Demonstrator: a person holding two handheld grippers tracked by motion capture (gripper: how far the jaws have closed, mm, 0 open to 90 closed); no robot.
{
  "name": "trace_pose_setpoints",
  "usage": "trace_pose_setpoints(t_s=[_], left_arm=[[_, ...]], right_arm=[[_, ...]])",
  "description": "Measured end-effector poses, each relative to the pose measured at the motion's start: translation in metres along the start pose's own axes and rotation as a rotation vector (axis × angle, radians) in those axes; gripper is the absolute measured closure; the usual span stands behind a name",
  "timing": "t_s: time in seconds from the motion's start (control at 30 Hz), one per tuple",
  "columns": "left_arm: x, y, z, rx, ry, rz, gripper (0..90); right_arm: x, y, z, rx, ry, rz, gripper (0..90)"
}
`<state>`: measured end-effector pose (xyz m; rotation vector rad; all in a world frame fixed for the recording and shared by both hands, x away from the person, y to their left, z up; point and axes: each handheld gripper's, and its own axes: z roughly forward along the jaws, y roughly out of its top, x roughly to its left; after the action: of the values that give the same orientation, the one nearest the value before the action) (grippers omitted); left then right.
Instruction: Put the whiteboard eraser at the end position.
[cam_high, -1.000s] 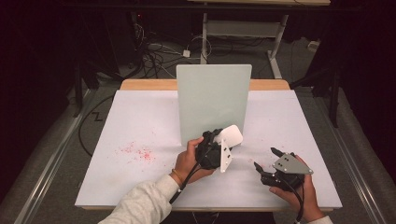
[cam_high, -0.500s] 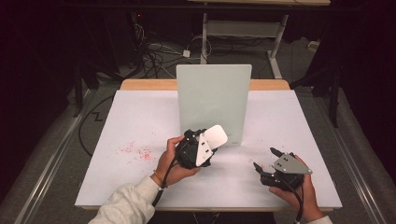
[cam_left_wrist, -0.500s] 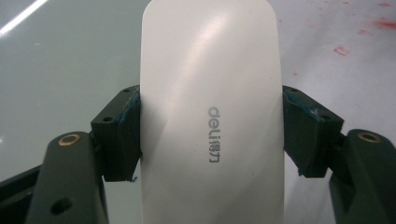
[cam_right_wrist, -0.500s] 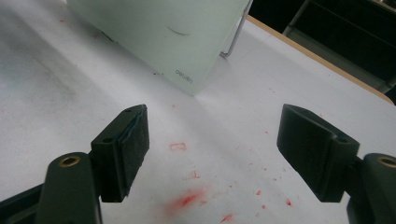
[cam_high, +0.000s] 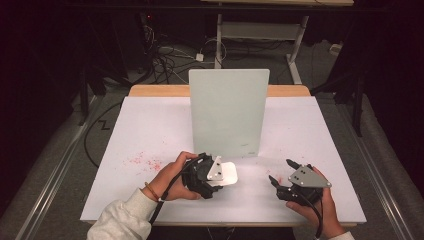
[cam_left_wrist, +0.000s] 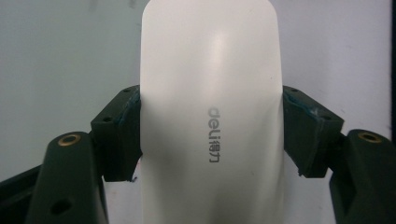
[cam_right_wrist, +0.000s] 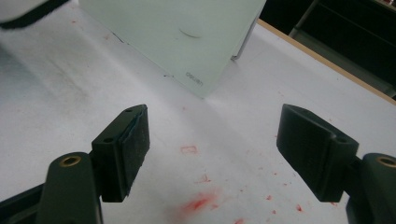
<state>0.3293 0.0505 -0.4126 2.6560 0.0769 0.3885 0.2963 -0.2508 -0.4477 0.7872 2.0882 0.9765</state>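
A white rounded eraser-like block (cam_left_wrist: 210, 107) printed "deli" is clamped between the two black pads of my left gripper (cam_left_wrist: 211, 130). From above, that block (cam_high: 231, 173) sticks out to the right of the left gripper (cam_high: 220, 176), low over the white table near its front edge. My right gripper (cam_high: 281, 172) rests at the front right, held in a hand, jaws wide apart with nothing between them (cam_right_wrist: 212, 149). A pale green-white board (cam_high: 228, 112) stands upright at the table's middle, just behind both grippers.
The white table top (cam_high: 150, 130) carries red marks (cam_high: 145, 161) at the front left and more red smears (cam_right_wrist: 198, 203) under the right gripper. Its wooden far edge (cam_high: 155, 90) shows behind the board. Cables and dark floor surround the table.
My left gripper has carried the white block away from the board, leftward and toward the front edge, and lowered it. The right gripper has stayed put.
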Motion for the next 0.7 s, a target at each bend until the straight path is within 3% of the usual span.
trace_pose_setpoints(t_s=[0.1, 0.2, 0.33, 0.4, 0.5, 0.7], left_arm=[[-0.005, 0.004, 0.01, 0.048, -0.042, 0.038, 29.0], [-0.008, 0.009, 0.022, 0.075, -0.054, 0.064, 28.9], [-0.005, 0.014, 0.033, 0.068, -0.067, 0.053, 28.9], [-0.004, 0.014, 0.037, 0.056, -0.081, 0.045, 28.8], [-0.004, 0.013, 0.039, 0.024, -0.064, 0.031, 28.3], [-0.002, 0.005, 0.021, -0.114, -0.023, -0.025, 21.1]], right_arm=[[0.001, -0.002, -0.001, 0.011, 0.003, -0.007, 26.4], [0.0, -0.002, -0.002, 0.007, -0.001, 0.004, 26.7], [0.002, -0.001, -0.001, 0.005, 0.004, -0.01, 26.8], [0.003, -0.002, -0.001, 0.008, 0.006, -0.013, 26.8], [0.003, -0.002, -0.002, 0.004, 0.007, -0.012, 27.1], [0.003, -0.001, -0.001, 0.002, 0.01, -0.012, 27.1]])
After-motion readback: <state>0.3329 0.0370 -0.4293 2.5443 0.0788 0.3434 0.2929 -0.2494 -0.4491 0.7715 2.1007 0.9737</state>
